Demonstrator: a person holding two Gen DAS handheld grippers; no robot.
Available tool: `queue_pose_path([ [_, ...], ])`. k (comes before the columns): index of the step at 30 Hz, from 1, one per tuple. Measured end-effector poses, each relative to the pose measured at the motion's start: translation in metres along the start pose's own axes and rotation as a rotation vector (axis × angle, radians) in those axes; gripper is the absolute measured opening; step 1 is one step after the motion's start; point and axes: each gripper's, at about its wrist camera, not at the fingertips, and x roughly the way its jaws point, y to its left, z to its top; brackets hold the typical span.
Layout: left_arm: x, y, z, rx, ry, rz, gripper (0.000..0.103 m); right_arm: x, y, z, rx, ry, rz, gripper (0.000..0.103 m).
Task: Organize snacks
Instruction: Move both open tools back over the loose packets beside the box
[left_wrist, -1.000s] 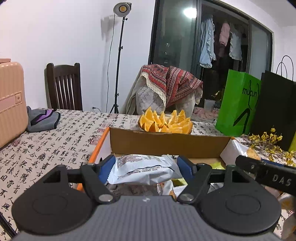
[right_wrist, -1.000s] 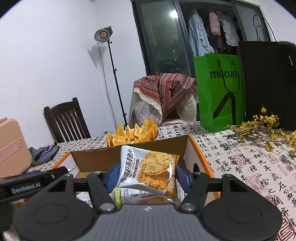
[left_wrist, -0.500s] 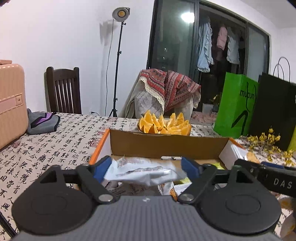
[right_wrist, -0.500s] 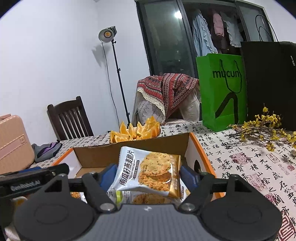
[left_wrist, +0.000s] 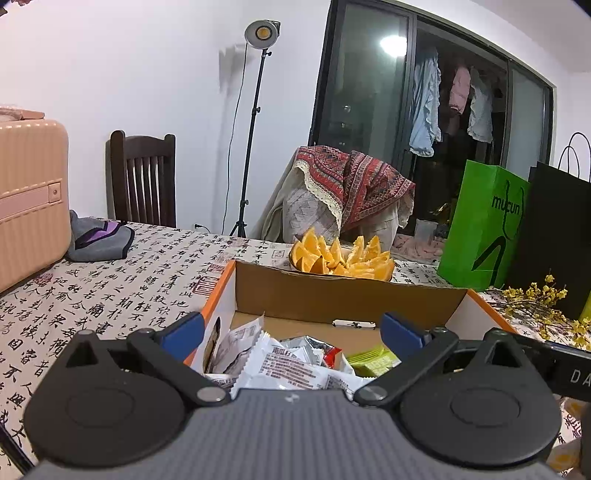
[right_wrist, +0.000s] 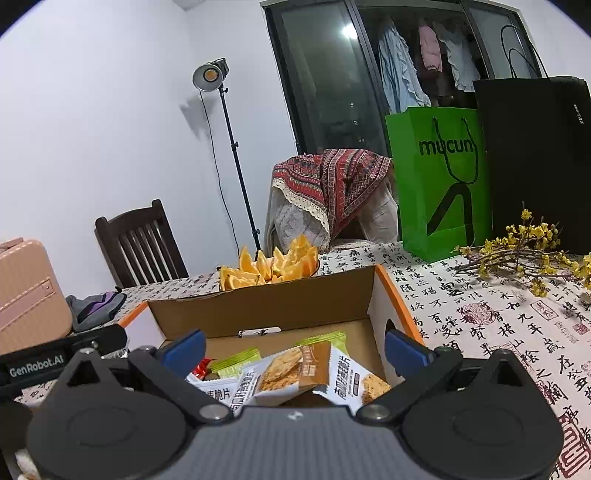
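Note:
An open cardboard box (left_wrist: 347, 299) (right_wrist: 258, 306) with orange edges stands on the table and holds several snack packets. My left gripper (left_wrist: 291, 334) hovers over the box's near left part. Its jaws are opening wide, with nothing pressed between the blue pads. A white packet (left_wrist: 291, 365) lies loose on the pile below it. My right gripper (right_wrist: 294, 350) hangs over the near right part, jaws also opening. A cookie packet (right_wrist: 314, 373) lies in the box beneath it, free of the pads. Green packets (right_wrist: 236, 360) lie deeper in.
A plate of orange wedges (left_wrist: 343, 258) sits just behind the box. A green bag (left_wrist: 484, 229), a black bag (left_wrist: 557, 236) and yellow flower twigs (left_wrist: 543, 302) stand at the right. A pink suitcase (left_wrist: 29, 199) and grey pouch (left_wrist: 99, 240) lie at the left.
Both grippers have spread wide. The white packet dropped out of the left gripper and the cookie packet out of the right one, both into the box.

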Motion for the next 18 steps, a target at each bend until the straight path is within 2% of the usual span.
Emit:
queue_pose_path([
  [6,-0.006,0.0,0.005,0.001,0.015,0.025,0.103,-0.001,-0.001,0.0,0.0,0.002,-0.003,0.103],
  [10,-0.024,0.002,0.012,-0.003,-0.015,0.028,0.103,-0.004,0.001,0.001,-0.019,0.013,-0.014,0.103],
  [18,-0.051,0.008,0.018,-0.036,0.001,0.016,0.103,-0.039,0.009,0.006,-0.084,-0.024,-0.021,0.103],
])
